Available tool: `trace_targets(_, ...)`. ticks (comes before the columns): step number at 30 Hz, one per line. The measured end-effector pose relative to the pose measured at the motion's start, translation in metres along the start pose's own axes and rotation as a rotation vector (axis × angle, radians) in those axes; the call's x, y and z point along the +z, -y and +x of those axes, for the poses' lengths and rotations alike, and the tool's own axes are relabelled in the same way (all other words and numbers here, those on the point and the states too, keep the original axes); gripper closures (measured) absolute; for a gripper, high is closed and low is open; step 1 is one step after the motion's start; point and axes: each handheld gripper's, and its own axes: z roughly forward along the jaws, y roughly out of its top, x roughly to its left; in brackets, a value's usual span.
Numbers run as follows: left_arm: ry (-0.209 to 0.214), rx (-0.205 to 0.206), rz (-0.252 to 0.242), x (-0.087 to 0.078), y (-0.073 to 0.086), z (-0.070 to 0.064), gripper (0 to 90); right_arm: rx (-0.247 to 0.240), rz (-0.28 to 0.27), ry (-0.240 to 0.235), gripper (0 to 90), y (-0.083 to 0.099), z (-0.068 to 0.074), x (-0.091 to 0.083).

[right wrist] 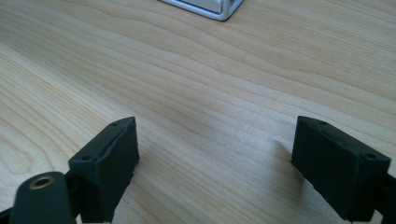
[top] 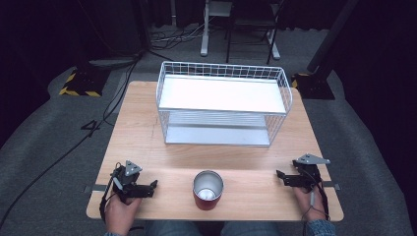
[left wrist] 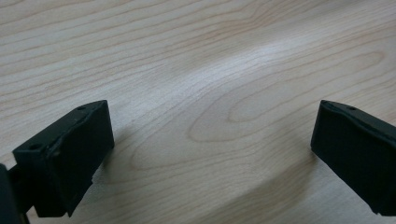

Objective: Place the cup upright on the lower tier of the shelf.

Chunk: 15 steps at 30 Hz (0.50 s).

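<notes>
I see the red cup [top: 207, 190] standing upright near the front edge of the table [top: 147, 142], in front of the white wire rack [top: 223, 103]. My left gripper [top: 153, 184] sits to the cup's left, a little apart from it, jaws pointing toward it. My right gripper [top: 279, 175] sits to the cup's right, farther off, also facing it. Both have their jaws spread wide with only bare wood between them. Something pale seems to lie inside the cup, though I can't make it out.
</notes>
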Motion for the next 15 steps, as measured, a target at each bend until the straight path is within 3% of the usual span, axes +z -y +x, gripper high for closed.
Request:
trace_targets(10,0.063,0.01,-0.17,-0.021,0.003,-0.022,0.0,-0.001,0.0,0.001,15.4,0.0,0.0,0.0)
trace_targets(15,0.072,0.01,-0.227,-0.035,0.004,-0.031,0.0,-0.002,0.0,0.001,15.5,0.0,0.0,0.0)
